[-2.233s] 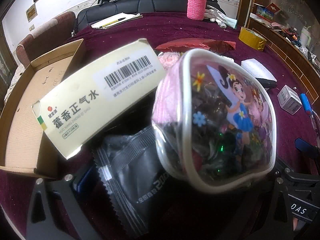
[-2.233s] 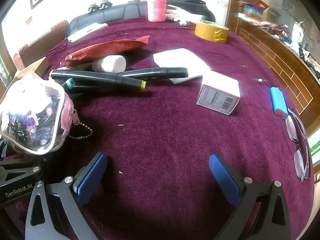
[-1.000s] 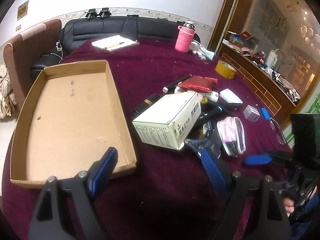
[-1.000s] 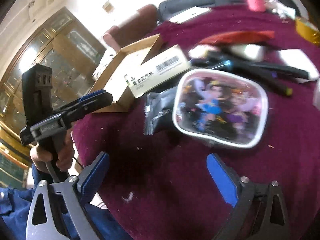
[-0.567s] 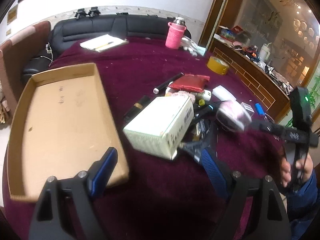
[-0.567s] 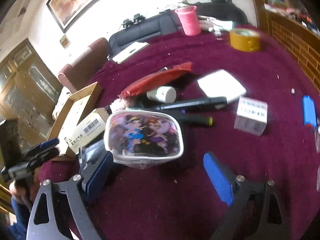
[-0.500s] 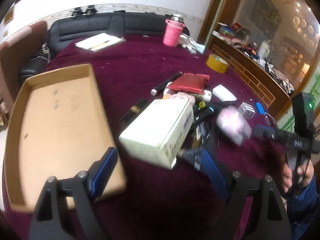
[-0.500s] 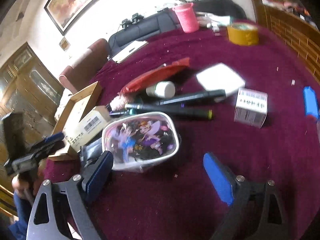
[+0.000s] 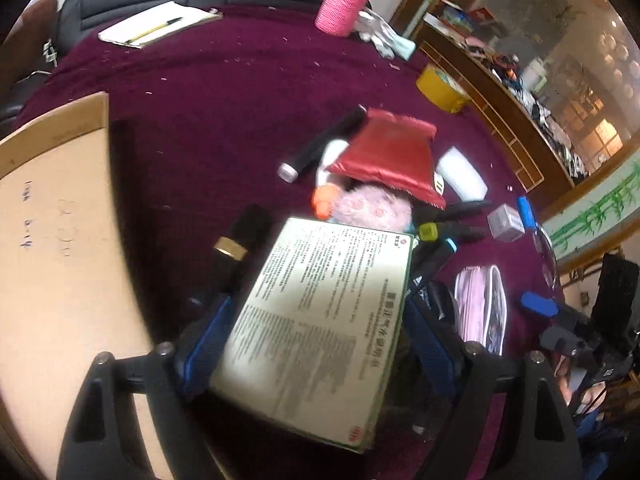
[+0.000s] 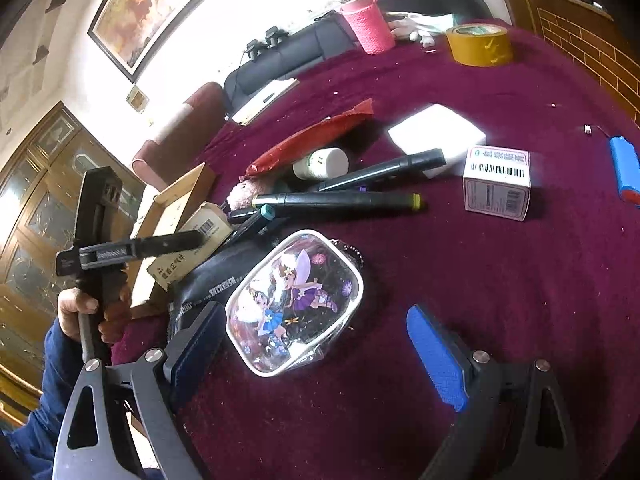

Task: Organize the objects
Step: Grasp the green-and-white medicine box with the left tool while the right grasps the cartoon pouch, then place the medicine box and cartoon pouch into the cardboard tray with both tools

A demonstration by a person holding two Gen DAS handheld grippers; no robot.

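Maroon cloth (image 10: 500, 280) covers the table, cluttered with small items. Left gripper (image 9: 316, 332) has its jaws spread wide around the pale green medicine box (image 9: 320, 320): 1 blue pad sits at the box's left edge, the other at its right edge; real pad contact cannot be told from the left wrist view. Box lies tilted, printed face up, at 6 o'clock in that view. Cardboard tray (image 9: 52, 216) sits at 9 o'clock, just beside the box, bare inside apart from pen marks. Above the box, toward 12 o'clock: pink plush (image 9: 372, 210), red foil packet (image 9: 392, 156), black marker (image 9: 320, 144). At 3 o'clock the cartoon pouch (image 9: 480, 308) stands on edge beside a black sachet (image 9: 436, 300).

Right gripper (image 10: 316, 344) is spread too, nothing pinched. Cartoon pouch (image 10: 296, 304) lies on the cloth between its blue pads, nearer the left pad, apart from the right one. 2 black markers (image 10: 340, 200) lie crossed at 12 o'clock, small white box (image 10: 498, 184) at 2 o'clock, blue tube (image 10: 624, 168) at 3 o'clock, yellow tape roll (image 10: 480, 44) and pink knitted cup (image 10: 368, 24) far back. At 9 o'clock a hand (image 10: 88, 312) holds the left gripper's handle over the medicine box (image 10: 192, 240).
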